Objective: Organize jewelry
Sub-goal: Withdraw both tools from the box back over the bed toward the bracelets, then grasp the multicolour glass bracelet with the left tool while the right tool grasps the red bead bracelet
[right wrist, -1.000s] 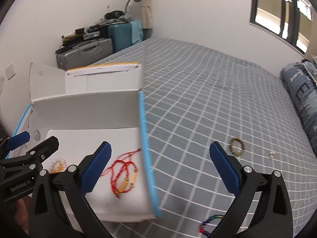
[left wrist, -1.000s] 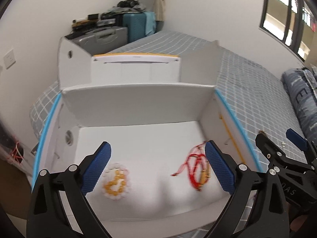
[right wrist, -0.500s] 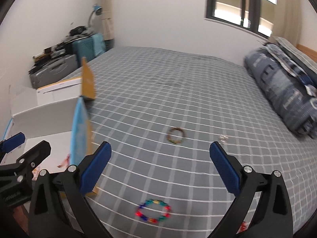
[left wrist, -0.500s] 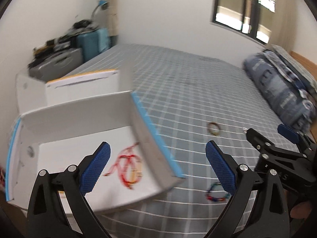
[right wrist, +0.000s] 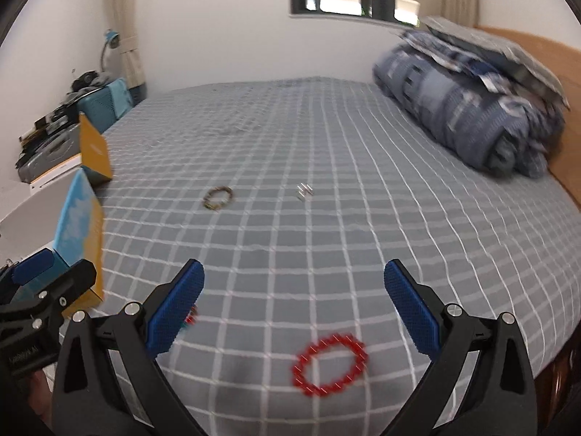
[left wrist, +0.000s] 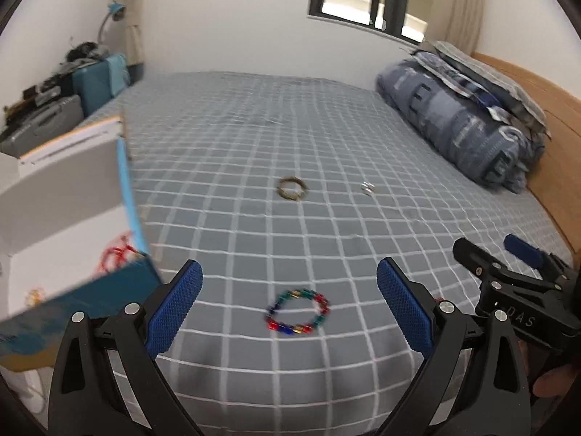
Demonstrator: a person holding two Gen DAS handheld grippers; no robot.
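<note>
My left gripper (left wrist: 288, 301) is open and empty, with a multicoloured bead bracelet (left wrist: 298, 311) lying on the bed between its fingers. My right gripper (right wrist: 294, 301) is open and empty above a red bead bracelet (right wrist: 329, 364). A brown bead bracelet (left wrist: 292, 188) (right wrist: 218, 198) and small silver earrings (left wrist: 368, 187) (right wrist: 304, 191) lie farther out on the grey checked bed. The open white box (left wrist: 69, 196) with blue edging stands at the left, holding a red string bracelet (left wrist: 116, 252).
A folded blue quilt (left wrist: 468, 120) lies at the right by the wooden headboard (left wrist: 559, 138). Suitcases and clutter (left wrist: 72, 91) stand against the far left wall. The right gripper shows at the right edge of the left wrist view (left wrist: 515, 290).
Both grippers have swung right, away from the box and out over the bed. The box has slid to the left edge of both views; the loose bracelets now lie in front.
</note>
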